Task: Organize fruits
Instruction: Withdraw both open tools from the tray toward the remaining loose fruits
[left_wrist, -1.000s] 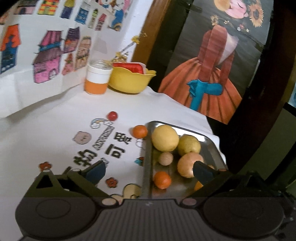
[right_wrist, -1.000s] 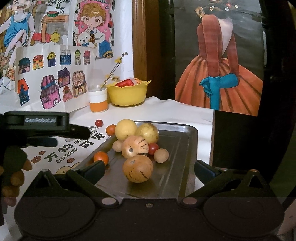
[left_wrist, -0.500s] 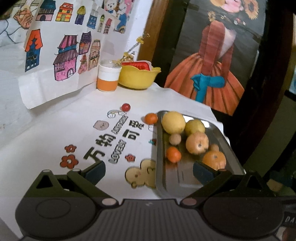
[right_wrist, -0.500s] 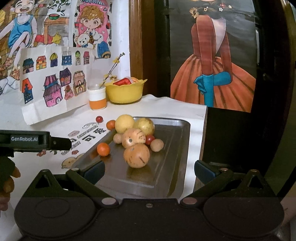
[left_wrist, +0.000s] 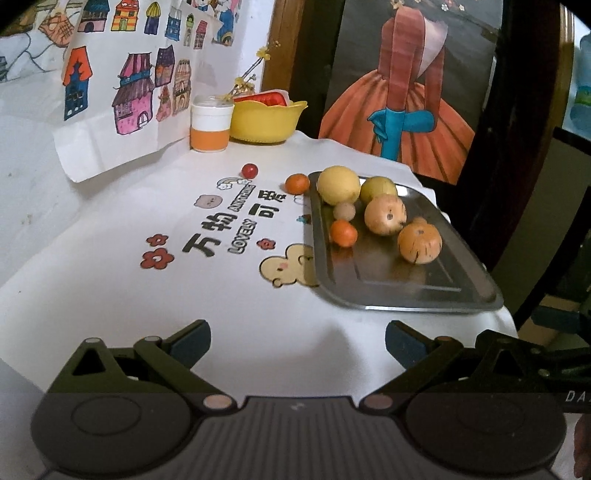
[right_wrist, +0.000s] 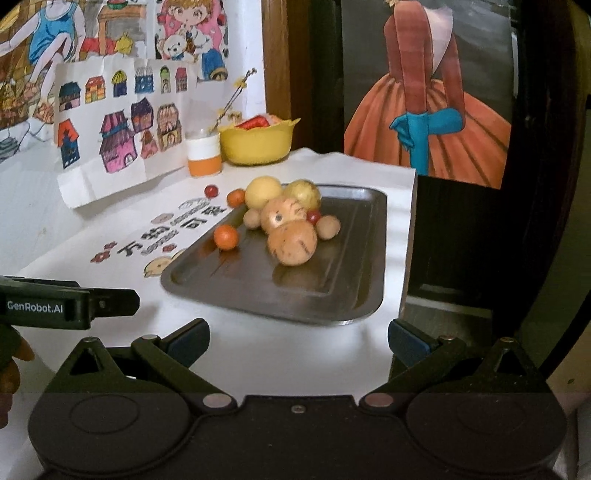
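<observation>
A steel tray (left_wrist: 402, 291) (right_wrist: 343, 295) lies on the white table and holds several fruits: a yellow one (left_wrist: 338, 184) (right_wrist: 263, 192), speckled orange-tan ones (left_wrist: 419, 244) (right_wrist: 292, 243), a small orange (left_wrist: 343, 233) (right_wrist: 226, 237) and small tan balls (right_wrist: 328, 227). Outside the tray lie a small orange (left_wrist: 297, 183) (right_wrist: 236, 197) and a red cherry tomato (left_wrist: 249, 170) (right_wrist: 211, 191). My left gripper (left_wrist: 297, 341) is open over the near table edge, well short of the tray. Equally empty, my right gripper (right_wrist: 298, 341) stands open in front of the tray's near end.
A yellow bowl (left_wrist: 265, 122) (right_wrist: 256, 144) and an orange-and-white jar (left_wrist: 209, 123) (right_wrist: 204, 152) stand at the back by drawings on the wall. The table's right edge (right_wrist: 408, 258) drops off beside the tray. The left gripper's body (right_wrist: 66, 306) shows at the right view's left.
Both grippers have pulled back from the tray toward the near table edge; the fruits now sit farther away. The fruits themselves have not moved.
</observation>
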